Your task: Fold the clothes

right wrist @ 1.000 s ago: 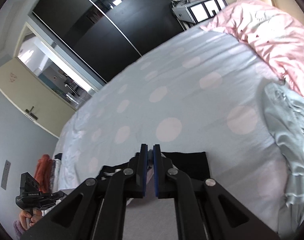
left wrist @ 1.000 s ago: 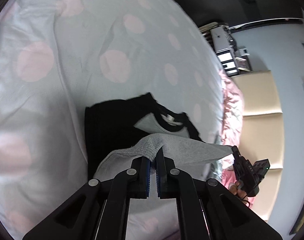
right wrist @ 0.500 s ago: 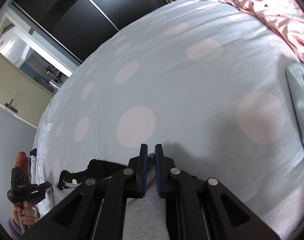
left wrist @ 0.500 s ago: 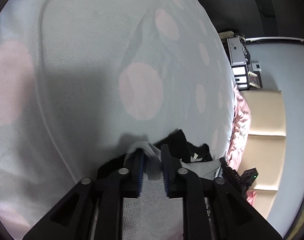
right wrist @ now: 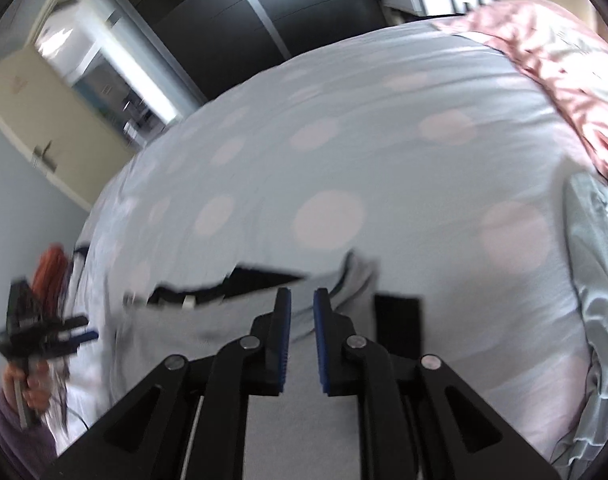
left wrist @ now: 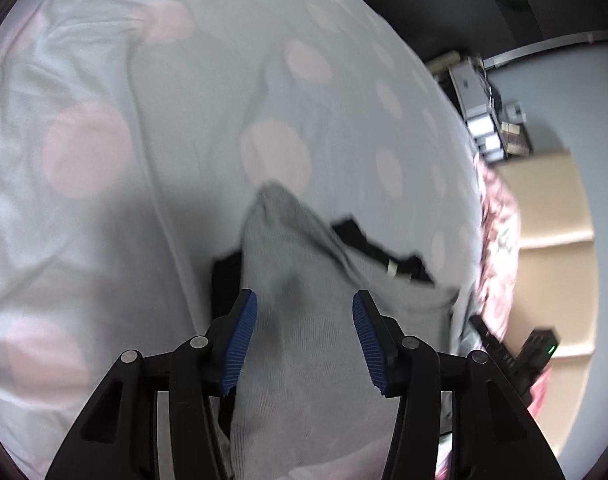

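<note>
On the bed (left wrist: pixel 104 208), under both wrist cameras, lies the shirt (left wrist: pixel 304 320): grey body, black sleeves and collar, spread on a pale sheet with pink dots.

Left side: my left hand-held gripper (left wrist: pixel 304 322) points steeply down at the shirt. Its jaws are opening and stand about half apart. A raised grey fold of the shirt runs between the blue pads (left wrist: pixel 240 340), but neither pad presses on it. Black sleeve fabric shows to either side of the fold. In the right wrist view, the same hand-held gripper appears at the far left, carried by my hand (right wrist: pixel 28 384).

Right side: my right hand-held gripper (right wrist: pixel 302 312) also tilts down over the shirt. Its jaws are opening, with only a narrow gap so far. Nothing is clamped between its pads (right wrist: pixel 284 336); the grey cloth lies below and beyond them. A black sleeve (right wrist: pixel 398 328) lies just right of the fingers.

Far right, a pale green garment (right wrist: pixel 596 280) lies on the bed, with a pink quilt (right wrist: pixel 552 48) beyond it.
</note>
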`<state>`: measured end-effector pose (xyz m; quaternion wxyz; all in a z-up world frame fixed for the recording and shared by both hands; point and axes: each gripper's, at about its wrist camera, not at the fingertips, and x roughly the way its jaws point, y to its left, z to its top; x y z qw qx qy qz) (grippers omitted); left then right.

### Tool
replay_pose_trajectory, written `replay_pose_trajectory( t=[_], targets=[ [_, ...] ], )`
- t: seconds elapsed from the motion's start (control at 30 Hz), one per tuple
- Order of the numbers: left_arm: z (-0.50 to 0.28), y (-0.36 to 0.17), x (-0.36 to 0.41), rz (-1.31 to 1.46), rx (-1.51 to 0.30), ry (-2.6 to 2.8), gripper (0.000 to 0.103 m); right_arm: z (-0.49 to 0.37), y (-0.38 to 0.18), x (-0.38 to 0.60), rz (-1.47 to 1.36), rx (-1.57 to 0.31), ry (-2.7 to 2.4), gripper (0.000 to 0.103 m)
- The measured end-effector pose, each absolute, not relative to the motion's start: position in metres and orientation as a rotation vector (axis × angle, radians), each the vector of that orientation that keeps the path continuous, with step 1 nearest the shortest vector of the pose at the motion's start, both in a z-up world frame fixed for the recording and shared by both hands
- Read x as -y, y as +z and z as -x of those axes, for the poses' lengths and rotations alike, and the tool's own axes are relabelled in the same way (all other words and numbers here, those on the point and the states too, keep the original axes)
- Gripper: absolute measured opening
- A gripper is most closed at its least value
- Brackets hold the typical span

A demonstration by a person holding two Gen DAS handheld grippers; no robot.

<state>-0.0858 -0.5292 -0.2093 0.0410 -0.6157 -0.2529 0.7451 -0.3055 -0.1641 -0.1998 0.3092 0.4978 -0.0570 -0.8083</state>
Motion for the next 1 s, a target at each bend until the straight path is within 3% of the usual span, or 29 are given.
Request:
replay_pose_trajectory(
  t=[0.3, 0.5, 0.7, 1.0],
  targets=[
    [0.095, -0.253, 0.464, 1.937, 0.521, 2.257, 0.052, 0.275, -0.259, 0.213, -1.464, -0.057, -1.985, 0.009],
    [0.122, -0.262, 0.458, 1.871, 0.569, 2.266, 0.052, 0.302, -0.257, 0.24, -1.378, -0.101, -2.028, 0.009],
    [0.132, -0.25, 0.475, 1.771, 0.681, 2.305, 0.052, 0.331, -0.246, 0.25, -1.344, -0.028, -2.074, 0.011],
    [0.073, -0.207, 0.508, 1.795, 0.709, 2.38, 0.054, 0.295, -0.215, 0.199, -1.369, 0.055, -2.127, 0.011]
  ],
)
